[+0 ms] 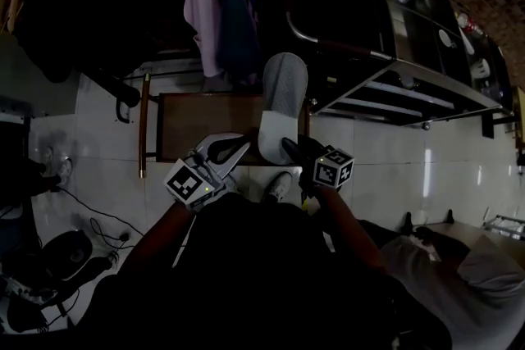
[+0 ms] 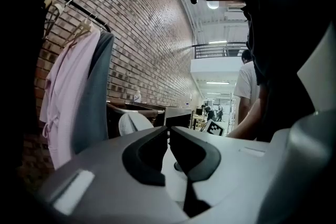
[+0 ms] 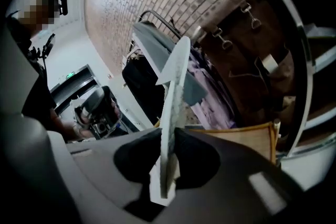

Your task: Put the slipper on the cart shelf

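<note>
Here the slipper (image 1: 283, 98) points toe-away, heel pinched in the right gripper (image 1: 289, 148); left gripper (image 1: 238, 148) jaws closed, empty.

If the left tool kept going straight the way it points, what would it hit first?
Probably the slipper held in the right tool: the shut, empty left tool points across at its lower end. Depth is unclear, so it might just slip past beside it.

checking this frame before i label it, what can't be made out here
- Cart shelves, head view: too dark to tell what lies on them.
- Slipper, right gripper view: seen edge-on between the right gripper jaws, so its upper side is hidden.
- Floor beneath the slipper, head view: hidden by the wooden stool.
</note>
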Tool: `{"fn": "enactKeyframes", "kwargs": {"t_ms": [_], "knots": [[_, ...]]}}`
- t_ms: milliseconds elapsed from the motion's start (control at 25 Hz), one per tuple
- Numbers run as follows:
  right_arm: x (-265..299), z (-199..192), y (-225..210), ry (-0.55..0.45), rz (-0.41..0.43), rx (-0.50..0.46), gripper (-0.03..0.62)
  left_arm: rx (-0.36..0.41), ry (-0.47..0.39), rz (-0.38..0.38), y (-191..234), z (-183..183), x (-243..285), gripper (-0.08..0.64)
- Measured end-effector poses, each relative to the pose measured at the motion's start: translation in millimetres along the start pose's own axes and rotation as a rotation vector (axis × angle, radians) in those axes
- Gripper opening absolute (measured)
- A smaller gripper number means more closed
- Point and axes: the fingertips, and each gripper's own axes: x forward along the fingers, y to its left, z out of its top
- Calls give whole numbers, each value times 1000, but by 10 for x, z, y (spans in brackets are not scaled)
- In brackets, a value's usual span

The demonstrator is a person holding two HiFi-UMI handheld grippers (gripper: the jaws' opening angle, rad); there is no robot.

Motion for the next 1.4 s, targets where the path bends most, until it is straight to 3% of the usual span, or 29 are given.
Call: {"fn": "enactKeyframes", "kwargs": {"t_ms": [320, 560, 800, 1000, 1160, 1400], "knots": [[-217, 965, 550, -194, 18, -316, 64, 27, -34, 11, 57, 183, 107, 11], [-309, 1340, 987, -262, 12, -488, 64, 29, -52, 20, 92, 318, 130, 5], [-342, 1490, 1065, -300, 12, -513, 64, 47, -57, 29, 205, 290, 141, 3], [-366, 1527, 1104, -314, 19, -521, 64, 71, -12, 12, 158, 246, 193, 3], [-347, 1513, 1128, -313, 14, -527, 64, 52, -54, 5, 163, 290, 159, 3], [-340, 1486, 1164, -311, -13, -521, 64, 32, -50, -12, 156, 347, 106, 3]]}}
